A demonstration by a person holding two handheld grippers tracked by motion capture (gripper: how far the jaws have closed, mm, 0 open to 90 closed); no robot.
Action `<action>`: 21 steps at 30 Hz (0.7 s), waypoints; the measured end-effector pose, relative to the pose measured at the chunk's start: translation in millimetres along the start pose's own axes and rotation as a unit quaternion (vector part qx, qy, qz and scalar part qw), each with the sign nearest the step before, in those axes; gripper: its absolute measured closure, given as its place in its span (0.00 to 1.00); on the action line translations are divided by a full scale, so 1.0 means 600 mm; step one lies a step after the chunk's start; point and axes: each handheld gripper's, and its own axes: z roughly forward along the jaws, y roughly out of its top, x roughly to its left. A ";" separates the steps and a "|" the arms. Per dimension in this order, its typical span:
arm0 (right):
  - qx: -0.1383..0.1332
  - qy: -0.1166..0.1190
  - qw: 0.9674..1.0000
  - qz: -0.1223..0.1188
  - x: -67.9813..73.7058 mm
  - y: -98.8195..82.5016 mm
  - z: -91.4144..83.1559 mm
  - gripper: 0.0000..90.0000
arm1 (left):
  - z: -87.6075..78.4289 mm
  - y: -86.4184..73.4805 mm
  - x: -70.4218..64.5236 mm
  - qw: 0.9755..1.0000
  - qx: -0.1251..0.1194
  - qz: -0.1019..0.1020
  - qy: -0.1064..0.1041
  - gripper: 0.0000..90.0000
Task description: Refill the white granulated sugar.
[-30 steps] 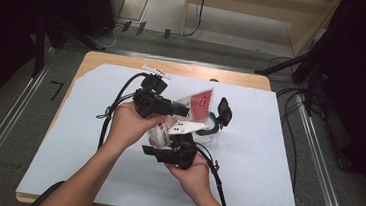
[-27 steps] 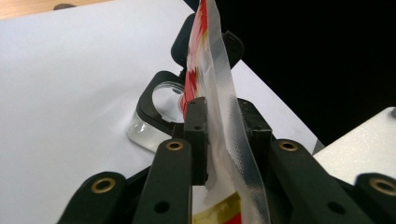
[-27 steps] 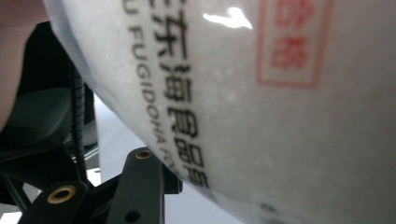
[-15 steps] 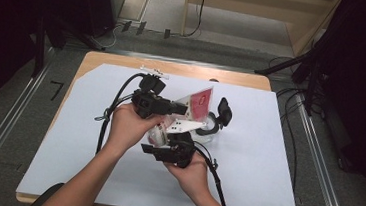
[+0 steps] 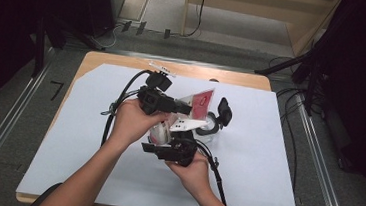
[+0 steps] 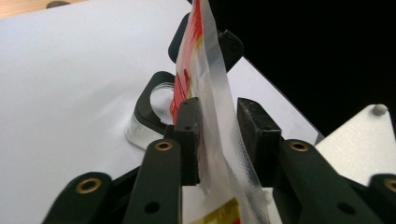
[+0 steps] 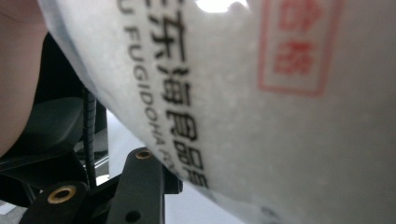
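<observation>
A plastic bag (image 5: 198,102), red and clear at one end and white with black print at the other, is held in the air between both grippers. My left gripper (image 5: 182,105) is shut on the bag's clear sealed edge (image 6: 215,116), which stands upright between the pads. My right gripper (image 5: 161,139) sits lower and nearer me, shut on the bag's full white end (image 7: 261,102); one black finger (image 7: 144,182) shows under it and the other is hidden. A glass jar (image 5: 208,129) with a black clip-on lid (image 5: 224,110) stands just beyond the bag, with its black rim (image 6: 154,93) behind the left jaws.
White paper (image 5: 266,155) covers the wooden table (image 5: 124,60). Black cables (image 5: 115,108) trail from the left gripper over the paper, and another runs back from the right gripper (image 5: 219,179). A small white strip (image 5: 161,69) lies near the far edge.
</observation>
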 end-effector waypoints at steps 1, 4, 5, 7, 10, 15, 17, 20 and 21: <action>0.004 -0.005 1.000 -0.003 0.000 0.000 0.000 0.68 | 0.001 0.001 -0.001 1.000 0.005 -0.001 0.003 0.85; 0.010 -0.006 1.000 -0.008 0.002 -0.001 0.001 0.66 | 0.002 0.004 -0.003 1.000 0.011 -0.005 0.002 0.86; 0.009 -0.006 1.000 -0.006 0.002 0.000 0.001 0.66 | 0.002 0.006 -0.003 1.000 0.013 -0.004 0.003 0.86; 0.009 -0.009 1.000 -0.002 0.002 0.001 0.000 0.68 | 0.003 0.009 -0.005 1.000 0.014 -0.004 0.003 0.85; 0.003 -0.012 1.000 0.005 0.002 0.003 -0.003 0.69 | 0.005 0.011 -0.006 1.000 0.013 0.000 0.001 0.83; 0.004 -0.012 1.000 0.004 0.004 0.002 -0.002 0.69 | 0.002 0.005 -0.007 1.000 0.009 0.012 0.003 0.82; 0.007 -0.011 1.000 0.003 0.005 0.002 -0.001 0.69 | 0.000 0.002 -0.005 1.000 0.007 0.015 0.003 0.81; 0.009 -0.013 1.000 -0.002 0.007 0.001 0.003 0.69 | -0.001 -0.002 -0.002 1.000 0.005 0.014 0.001 0.82; 0.011 -0.014 1.000 -0.003 0.008 0.000 0.003 0.70 | -0.002 -0.003 -0.001 1.000 0.006 0.011 0.002 0.83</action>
